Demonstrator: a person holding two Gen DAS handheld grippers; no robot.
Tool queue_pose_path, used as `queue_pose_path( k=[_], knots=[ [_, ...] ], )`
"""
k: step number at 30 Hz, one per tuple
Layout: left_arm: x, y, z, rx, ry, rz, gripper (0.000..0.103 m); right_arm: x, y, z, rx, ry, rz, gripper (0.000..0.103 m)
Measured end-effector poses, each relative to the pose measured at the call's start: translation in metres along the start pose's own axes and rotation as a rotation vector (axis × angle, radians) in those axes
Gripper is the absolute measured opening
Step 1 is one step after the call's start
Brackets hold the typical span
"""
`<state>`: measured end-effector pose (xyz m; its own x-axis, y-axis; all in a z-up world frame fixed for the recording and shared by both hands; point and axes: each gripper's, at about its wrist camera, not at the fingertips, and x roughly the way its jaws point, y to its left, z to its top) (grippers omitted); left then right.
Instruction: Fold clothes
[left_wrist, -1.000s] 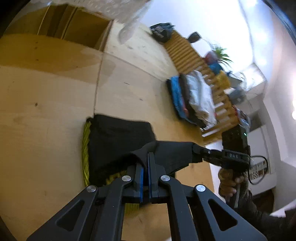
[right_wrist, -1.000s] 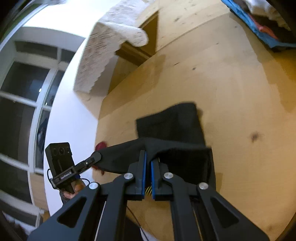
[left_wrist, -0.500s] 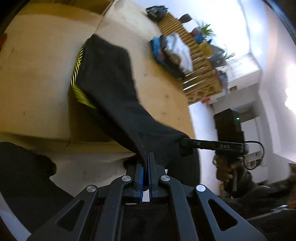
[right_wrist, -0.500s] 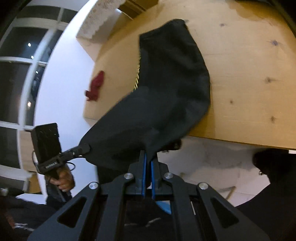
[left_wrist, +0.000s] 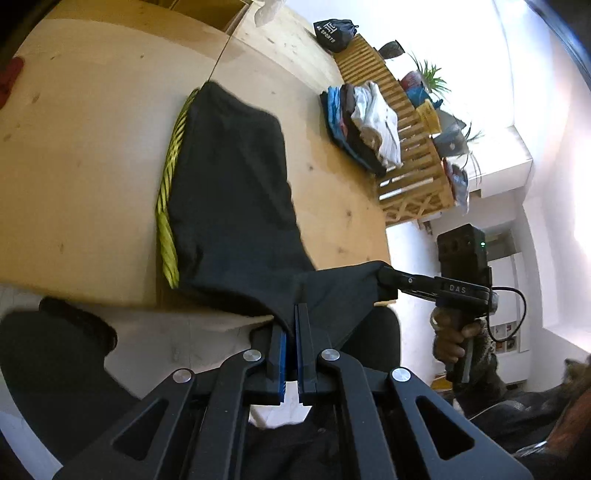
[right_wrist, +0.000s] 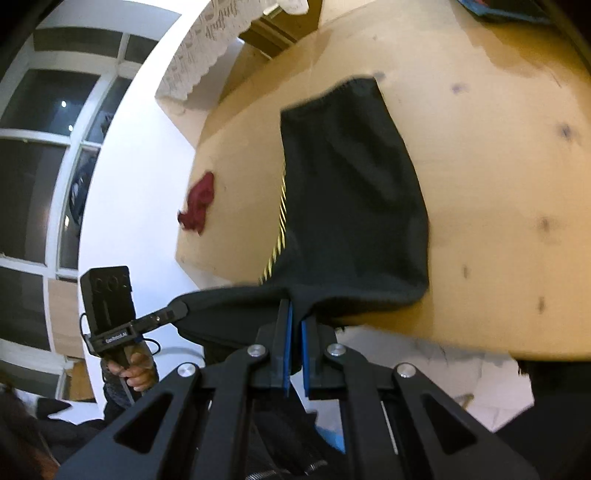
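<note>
A black garment (left_wrist: 229, 184) with a yellow-green striped side (left_wrist: 168, 195) lies stretched over the wooden table's near edge. It also shows in the right wrist view (right_wrist: 347, 192). My left gripper (left_wrist: 294, 314) is shut on one near corner of it. My right gripper (right_wrist: 295, 310) is shut on the other near corner, just off the table edge. Each gripper shows in the other's view, the right one (left_wrist: 388, 280) and the left one (right_wrist: 177, 308), both pinching the cloth's hem taut between them.
A stack of folded clothes (left_wrist: 364, 125) lies at the table's far right by a wooden slatted crate (left_wrist: 410, 147). A red cloth (right_wrist: 197, 206) lies near the table's left edge. A black bag (left_wrist: 334, 33) and an open box (left_wrist: 207, 9) stand at the back.
Both grippers have pulled the garment back toward me over the table's near edge, stretching it out flat from a bunched fold.
</note>
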<state>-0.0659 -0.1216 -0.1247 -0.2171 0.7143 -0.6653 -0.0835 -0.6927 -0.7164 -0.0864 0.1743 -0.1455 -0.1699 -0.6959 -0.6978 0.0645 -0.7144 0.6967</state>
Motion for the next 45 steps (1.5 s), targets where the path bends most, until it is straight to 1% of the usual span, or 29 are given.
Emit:
queue_pose_path(
  k=[2, 4, 8, 10, 11, 13, 14, 15, 16, 17, 18, 19, 20, 22, 24, 26, 27, 28, 31, 34, 35, 37, 38, 39, 40, 41, 42, 43, 45],
  knots=[
    [0.0, 0.0, 0.034, 0.012, -0.006, -0.006, 0.003, 0.002, 0.007, 0.036, -0.037, -0.026, -0.014, 0.004],
    [0.006, -0.002, 0.079, 0.057, -0.028, 0.002, 0.003, 0.005, 0.013, 0.072, -0.074, -0.052, -0.036, 0.004],
    [0.047, 0.015, 0.17, 0.111, -0.055, 0.049, 0.003, 0.044, 0.004, 0.152, -0.105, -0.03, -0.084, 0.004],
    [0.081, 0.035, 0.208, 0.102, -0.044, 0.096, 0.003, 0.074, -0.012, 0.189, -0.104, -0.021, -0.175, 0.008],
    [0.099, 0.047, 0.223, 0.088, -0.025, 0.114, 0.006, 0.089, -0.021, 0.202, -0.096, -0.005, -0.214, 0.008],
    [0.134, 0.078, 0.243, 0.023, 0.038, 0.168, 0.008, 0.113, -0.043, 0.219, -0.019, 0.063, -0.284, 0.02],
    [0.142, 0.089, 0.247, -0.013, 0.056, 0.188, 0.008, 0.12, -0.053, 0.225, 0.018, 0.088, -0.304, 0.022],
    [0.148, 0.099, 0.25, -0.036, 0.075, 0.198, 0.008, 0.12, -0.058, 0.226, 0.037, 0.092, -0.29, 0.024],
    [0.15, 0.106, 0.252, -0.055, 0.085, 0.202, 0.01, 0.115, -0.06, 0.226, 0.044, 0.081, -0.27, 0.03],
    [0.146, 0.108, 0.253, -0.059, 0.076, 0.197, 0.015, 0.108, -0.061, 0.224, 0.044, 0.063, -0.259, 0.034],
    [0.14, 0.108, 0.253, -0.053, 0.061, 0.188, 0.018, 0.099, -0.061, 0.222, 0.041, 0.038, -0.244, 0.042],
    [0.133, 0.107, 0.254, -0.047, 0.046, 0.179, 0.027, 0.088, -0.06, 0.219, 0.042, 0.012, -0.225, 0.043],
    [0.126, 0.105, 0.253, -0.035, 0.032, 0.174, 0.031, 0.078, -0.061, 0.216, 0.049, -0.01, -0.206, 0.043],
    [0.114, 0.096, 0.25, -0.001, 0.008, 0.17, 0.031, 0.06, -0.061, 0.208, 0.051, -0.053, -0.165, 0.043],
    [0.101, 0.088, 0.246, 0.033, -0.017, 0.166, 0.031, 0.05, -0.056, 0.196, 0.003, -0.072, -0.122, 0.043],
    [0.106, 0.074, 0.236, 0.082, 0.014, 0.141, 0.031, 0.06, -0.048, 0.184, -0.068, -0.021, -0.122, 0.039],
    [0.115, 0.068, 0.226, 0.11, 0.052, 0.13, 0.031, 0.071, -0.045, 0.179, -0.102, 0.013, -0.136, 0.026],
    [0.124, 0.062, 0.217, 0.137, 0.09, 0.119, 0.032, 0.086, -0.043, 0.175, -0.132, 0.05, -0.157, 0.019],
    [0.16, 0.061, 0.198, 0.155, 0.182, 0.123, 0.031, 0.122, -0.046, 0.167, -0.167, 0.122, -0.194, 0.015],
    [0.186, 0.071, 0.196, 0.125, 0.209, 0.154, 0.03, 0.149, -0.048, 0.167, -0.204, 0.16, -0.243, 0.015],
    [0.192, 0.074, 0.198, 0.13, 0.211, 0.18, 0.03, 0.154, -0.047, 0.167, -0.218, 0.167, -0.258, 0.015],
    [0.193, 0.076, 0.206, 0.152, 0.199, 0.231, 0.03, 0.157, -0.043, 0.173, -0.249, 0.163, -0.287, 0.015],
    [0.189, 0.075, 0.214, 0.165, 0.18, 0.256, 0.03, 0.153, -0.04, 0.178, -0.267, 0.14, -0.31, 0.015],
    [0.179, 0.071, 0.225, 0.177, 0.133, 0.278, 0.029, 0.143, -0.035, 0.186, -0.283, 0.082, -0.339, 0.015],
    [0.165, 0.067, 0.236, 0.184, 0.072, 0.294, 0.025, 0.127, -0.03, 0.196, -0.287, -0.001, -0.352, 0.015],
    [0.152, 0.063, 0.247, 0.19, 0.011, 0.31, 0.024, 0.109, -0.025, 0.205, -0.281, -0.082, -0.344, 0.015],
    [0.136, 0.058, 0.257, 0.188, -0.05, 0.301, 0.024, 0.093, -0.021, 0.212, -0.276, -0.153, -0.333, 0.015],
    [0.122, 0.053, 0.263, 0.192, -0.091, 0.291, 0.024, 0.081, -0.018, 0.215, -0.278, -0.193, -0.32, 0.015],
    [0.105, 0.044, 0.267, 0.221, -0.133, 0.308, 0.024, 0.075, -0.013, 0.216, -0.313, -0.169, -0.323, 0.015]
  ],
)
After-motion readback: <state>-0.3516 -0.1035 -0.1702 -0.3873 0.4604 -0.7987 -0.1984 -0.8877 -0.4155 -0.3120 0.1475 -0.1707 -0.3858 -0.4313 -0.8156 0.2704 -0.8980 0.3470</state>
